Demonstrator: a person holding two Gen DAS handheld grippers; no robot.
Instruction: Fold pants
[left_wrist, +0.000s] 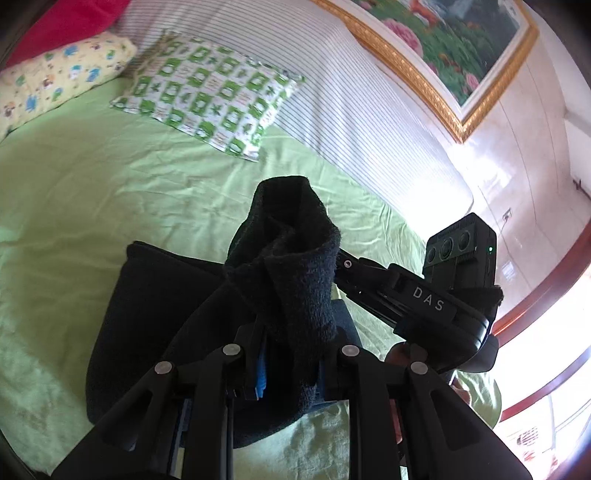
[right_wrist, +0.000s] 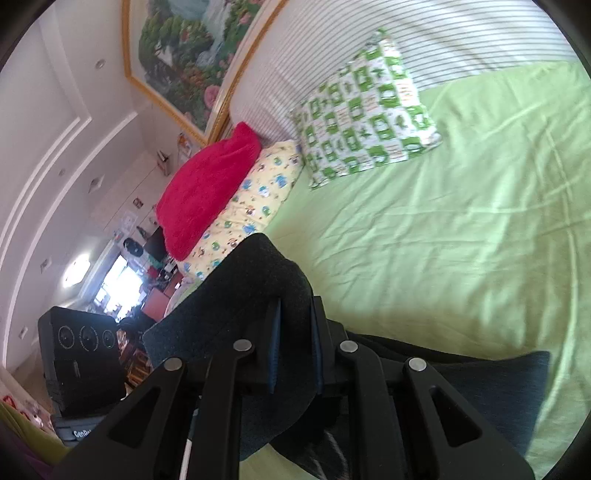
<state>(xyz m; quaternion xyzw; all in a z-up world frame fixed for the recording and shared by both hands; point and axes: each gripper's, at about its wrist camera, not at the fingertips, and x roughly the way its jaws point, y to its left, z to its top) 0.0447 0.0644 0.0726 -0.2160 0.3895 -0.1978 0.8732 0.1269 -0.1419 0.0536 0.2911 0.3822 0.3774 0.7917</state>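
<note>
The dark fleece pants (left_wrist: 155, 317) lie partly folded on the green bedsheet (left_wrist: 92, 192). My left gripper (left_wrist: 291, 354) is shut on a bunched edge of the pants and holds it lifted above the sheet. The right gripper's body (left_wrist: 432, 299) shows just right of it in the left wrist view. In the right wrist view my right gripper (right_wrist: 295, 339) is shut on another edge of the pants (right_wrist: 255, 284), raised off the bed; the rest of the pants (right_wrist: 491, 391) trails to the lower right on the sheet (right_wrist: 443, 240).
A green-and-white patterned pillow (left_wrist: 210, 92) and a yellow cartoon pillow (left_wrist: 62, 77) lie at the head of the bed, with a red blanket (right_wrist: 207, 188) on the yellow one. A striped headboard cushion (left_wrist: 351, 92) and a gold-framed painting (left_wrist: 454, 48) stand behind.
</note>
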